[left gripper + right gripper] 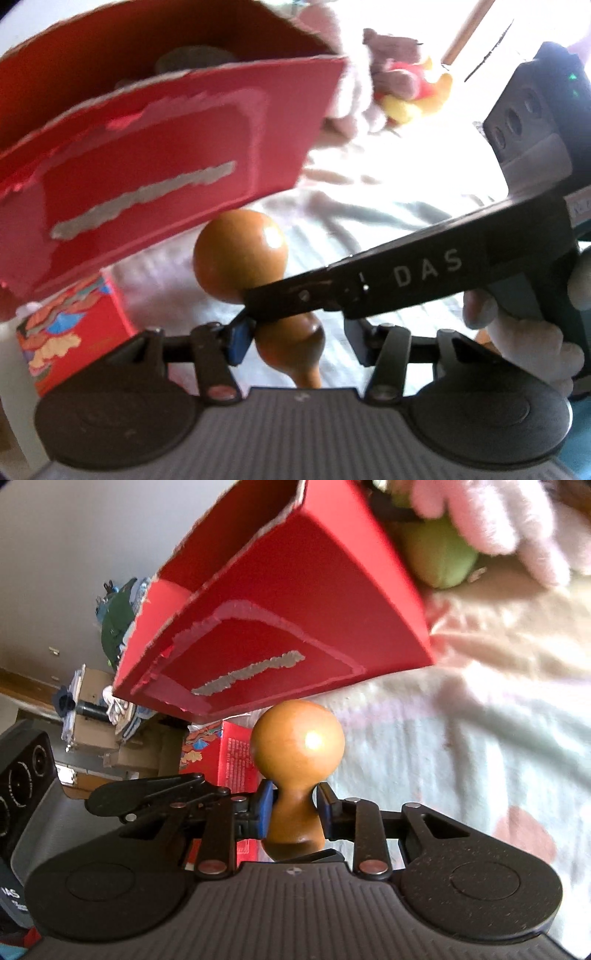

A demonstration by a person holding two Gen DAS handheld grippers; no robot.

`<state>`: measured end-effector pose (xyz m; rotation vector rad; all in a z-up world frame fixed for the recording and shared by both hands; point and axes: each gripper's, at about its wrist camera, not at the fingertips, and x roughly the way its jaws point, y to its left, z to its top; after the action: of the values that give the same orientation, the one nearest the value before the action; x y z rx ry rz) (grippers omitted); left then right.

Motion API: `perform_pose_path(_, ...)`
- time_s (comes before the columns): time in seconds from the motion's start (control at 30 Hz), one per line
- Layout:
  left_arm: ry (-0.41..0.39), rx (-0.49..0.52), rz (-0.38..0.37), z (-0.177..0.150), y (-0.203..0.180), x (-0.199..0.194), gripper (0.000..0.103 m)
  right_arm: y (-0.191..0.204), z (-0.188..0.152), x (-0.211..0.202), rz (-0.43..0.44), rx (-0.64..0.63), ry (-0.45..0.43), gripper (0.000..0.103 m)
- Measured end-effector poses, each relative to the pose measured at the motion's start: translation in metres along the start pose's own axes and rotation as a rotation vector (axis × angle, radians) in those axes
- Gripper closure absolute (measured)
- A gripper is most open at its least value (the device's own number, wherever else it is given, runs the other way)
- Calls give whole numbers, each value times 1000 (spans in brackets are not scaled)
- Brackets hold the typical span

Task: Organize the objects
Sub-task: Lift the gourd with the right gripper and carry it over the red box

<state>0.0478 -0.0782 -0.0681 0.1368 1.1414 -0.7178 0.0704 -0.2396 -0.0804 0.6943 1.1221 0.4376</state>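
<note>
A wooden gourd (pixel 240 258) hangs in mid-view over the bed, just below a large open red box (pixel 166 155) with torn edges. My right gripper (pixel 294 806) is shut on the gourd's (pixel 299 738) narrow waist, with a blue pad on each side. In the left wrist view that gripper (pixel 258 299) reaches in from the right, held by a gloved hand (pixel 535 343). My left gripper (pixel 298 343) stands open around the gourd's lower bulb; its right pad is clear of the wood. The red box (pixel 295 609) appears tilted, and a grey thing lies inside it.
A smaller red patterned box (pixel 74 332) stands at the lower left. Plush toys (pixel 406 77) lie beyond the big box, among them a green one (pixel 436 554) and a pink one (pixel 498 524). A pastel sheet (pixel 461 738) covers the bed. Cluttered furniture (pixel 92 709) sits far left.
</note>
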Motion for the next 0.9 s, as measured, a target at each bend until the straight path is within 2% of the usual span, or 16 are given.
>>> perform_pose_path(0.33,-87,134,-59,12,-33,-40,50,25,-7,-45,2,-40,-112,75)
perform_pose_path(0.57,-189,257,-15,19,-46,-72,50,49,1,-67,20,-101,-185,75)
perform_pose_path(0.73,-254,254,-27,29,-35,-102,50,68,13,-73,50,-146,-233,75)
perform_pose_path(0.9,-330,290,22,44,-31,-124,50,89,33,-79,72,-223,-274,75)
